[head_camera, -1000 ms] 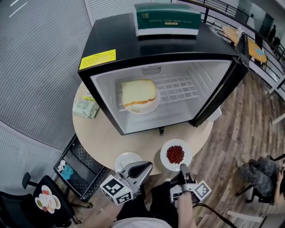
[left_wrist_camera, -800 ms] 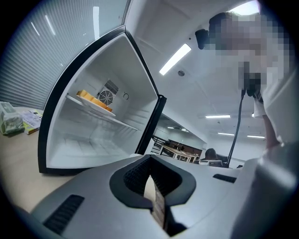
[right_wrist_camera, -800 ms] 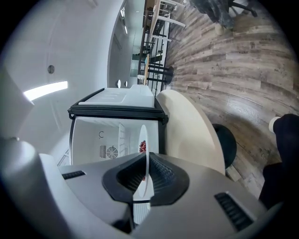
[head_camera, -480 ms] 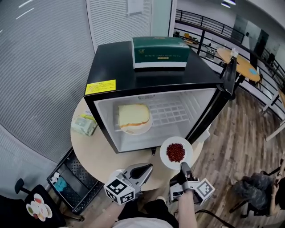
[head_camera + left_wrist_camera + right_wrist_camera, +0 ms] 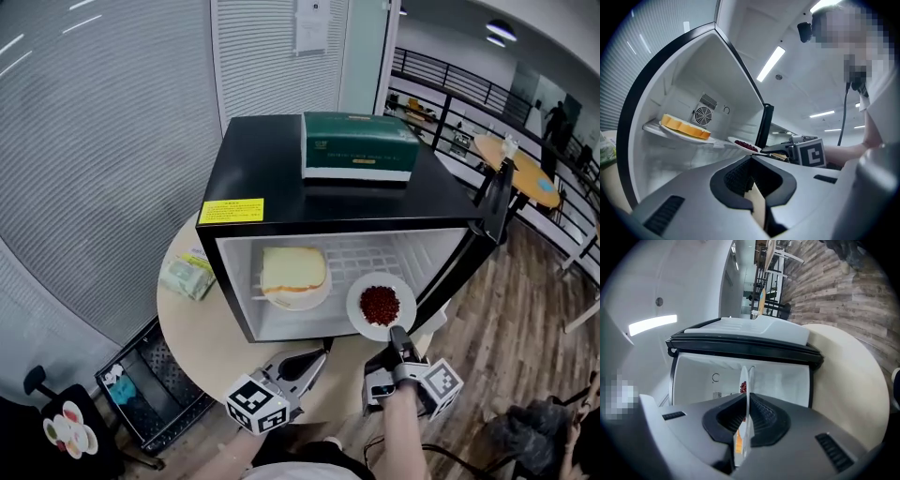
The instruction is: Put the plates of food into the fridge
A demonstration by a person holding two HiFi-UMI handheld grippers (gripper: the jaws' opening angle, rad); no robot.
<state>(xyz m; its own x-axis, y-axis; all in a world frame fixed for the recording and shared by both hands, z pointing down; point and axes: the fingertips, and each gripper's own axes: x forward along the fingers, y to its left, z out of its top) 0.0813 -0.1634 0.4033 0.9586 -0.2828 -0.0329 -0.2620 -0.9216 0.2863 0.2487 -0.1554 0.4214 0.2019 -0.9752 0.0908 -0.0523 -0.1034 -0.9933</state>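
The black mini fridge (image 5: 281, 169) stands open on a round table (image 5: 192, 323). A white plate with a sandwich (image 5: 294, 279) rests on the left of its wire shelf (image 5: 375, 258). My right gripper (image 5: 397, 331) is shut on the near rim of a white plate of red beans (image 5: 379, 305), held level at the fridge mouth, right of the sandwich. In the right gripper view that plate (image 5: 748, 390) shows edge-on between the jaws. My left gripper (image 5: 314, 356) hangs low before the fridge, shut and empty; from it I see the sandwich (image 5: 686, 129) and the bean plate (image 5: 746, 145).
A green box (image 5: 359, 147) lies on top of the fridge. The fridge door (image 5: 494, 202) swings out to the right. A greenish packet (image 5: 187, 276) lies on the table left of the fridge. A black wire cart (image 5: 141, 384) stands below the table's left.
The right gripper has lifted the bean plate off the table and carried it up to the fridge opening. The left gripper has stayed low in front.
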